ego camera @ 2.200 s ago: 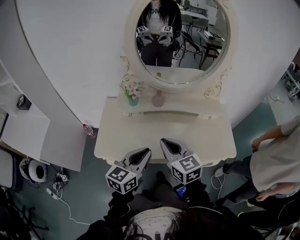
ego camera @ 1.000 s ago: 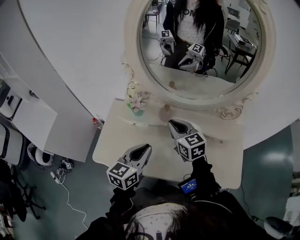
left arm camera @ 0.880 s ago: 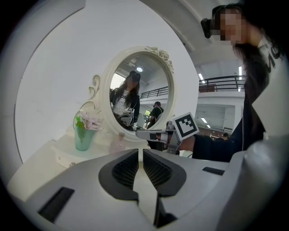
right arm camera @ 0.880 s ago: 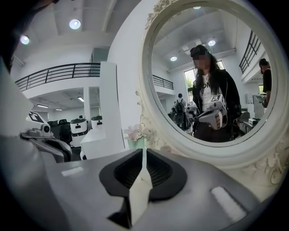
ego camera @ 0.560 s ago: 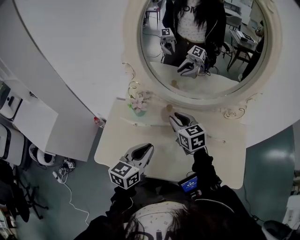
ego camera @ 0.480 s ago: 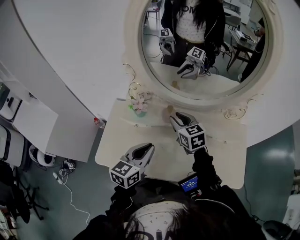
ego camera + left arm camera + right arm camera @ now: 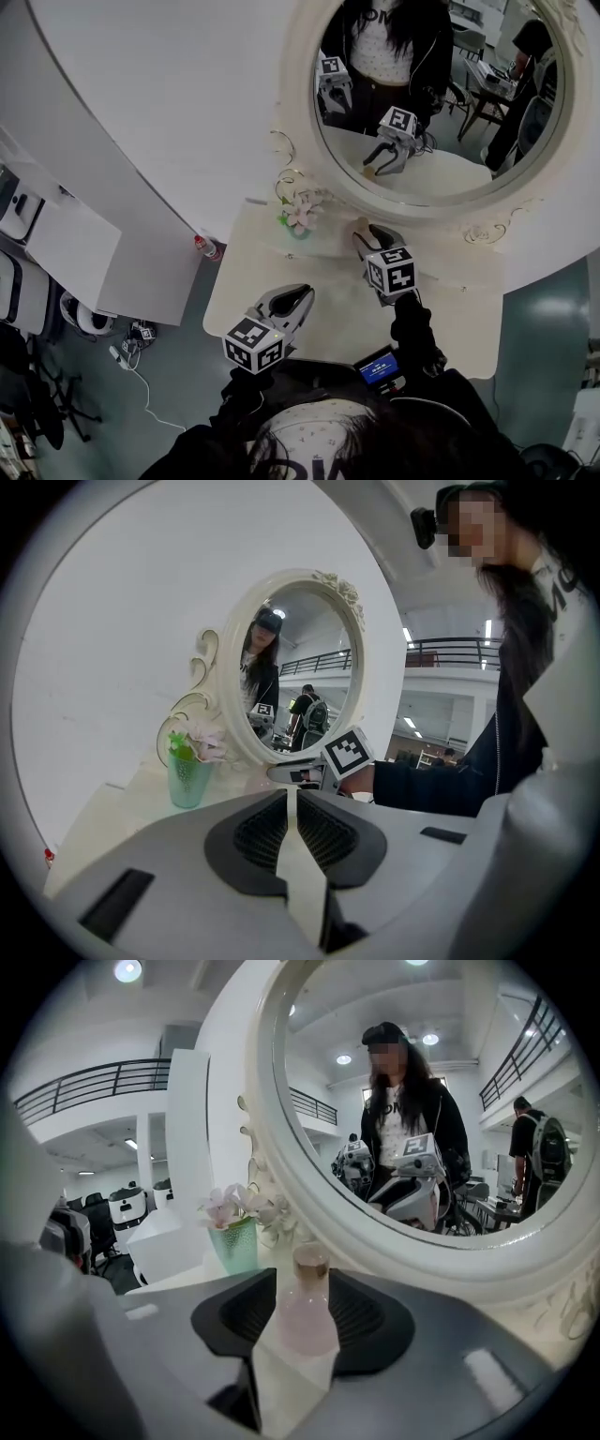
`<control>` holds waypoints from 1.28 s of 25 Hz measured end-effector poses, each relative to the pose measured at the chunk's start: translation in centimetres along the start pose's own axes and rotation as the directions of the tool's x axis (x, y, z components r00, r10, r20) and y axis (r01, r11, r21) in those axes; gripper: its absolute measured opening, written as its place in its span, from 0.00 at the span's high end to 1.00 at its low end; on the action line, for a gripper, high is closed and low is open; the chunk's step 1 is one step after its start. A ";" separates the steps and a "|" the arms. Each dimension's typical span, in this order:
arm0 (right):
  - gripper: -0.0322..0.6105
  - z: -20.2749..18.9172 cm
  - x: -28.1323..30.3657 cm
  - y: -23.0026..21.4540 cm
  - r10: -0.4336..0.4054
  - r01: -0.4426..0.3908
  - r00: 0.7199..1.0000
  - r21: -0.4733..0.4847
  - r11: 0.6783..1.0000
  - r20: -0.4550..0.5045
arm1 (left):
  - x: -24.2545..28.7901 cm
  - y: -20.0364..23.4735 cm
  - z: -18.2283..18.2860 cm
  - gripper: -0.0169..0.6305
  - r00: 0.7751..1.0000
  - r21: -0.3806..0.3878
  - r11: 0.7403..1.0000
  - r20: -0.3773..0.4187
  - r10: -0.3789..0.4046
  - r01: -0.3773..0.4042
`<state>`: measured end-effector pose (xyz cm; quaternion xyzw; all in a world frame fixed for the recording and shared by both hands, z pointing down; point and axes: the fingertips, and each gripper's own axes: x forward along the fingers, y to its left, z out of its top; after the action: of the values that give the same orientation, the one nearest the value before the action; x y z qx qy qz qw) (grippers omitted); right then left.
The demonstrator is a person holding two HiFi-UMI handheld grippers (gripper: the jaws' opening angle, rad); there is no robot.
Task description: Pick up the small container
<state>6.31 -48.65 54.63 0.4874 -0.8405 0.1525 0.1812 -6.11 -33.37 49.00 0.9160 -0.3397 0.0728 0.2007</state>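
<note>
Pink bottle [image 7: 305, 1321] stands unlifted on worktop [image 7: 253, 277] below mirror [image 7: 298, 94] | right tool [image 7: 371, 234], jaws just opened wide, straddles it, pads not yet pressing | left tool [image 7: 292, 803] closed, empty | remaining: grip, lift

Your small container [image 7: 305, 1302] is a squat bottle of translucent pink, with a rounded belly, a narrow neck and a brownish cap. It stands upright, cap on, at the lower centre of the right gripper view, on the cream table [image 7: 272, 272].
</note>
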 end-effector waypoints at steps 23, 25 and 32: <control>0.68 0.0 2.9 -2.4 -0.200 0.200 0.980 0.091 0.976 -0.004 | -3.9 6.3 1.1 0.95 0.999 -0.025 0.999 0.041 0.024 -0.023; 0.68 0.0 3.2 -2.4 -0.205 0.203 0.979 0.103 0.974 0.009 | -4.1 6.7 1.1 0.95 0.999 -0.026 0.999 0.041 0.036 -0.035; 0.68 0.2 3.5 -2.2 -0.177 0.176 0.984 0.113 0.978 -0.001 | -3.9 7.0 1.3 0.95 0.998 -0.030 0.999 0.047 0.042 -0.041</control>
<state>6.61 -52.48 56.21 0.5704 -0.7847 0.1806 0.1623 -13.65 -36.44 49.01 0.9072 -0.3644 0.0501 0.2044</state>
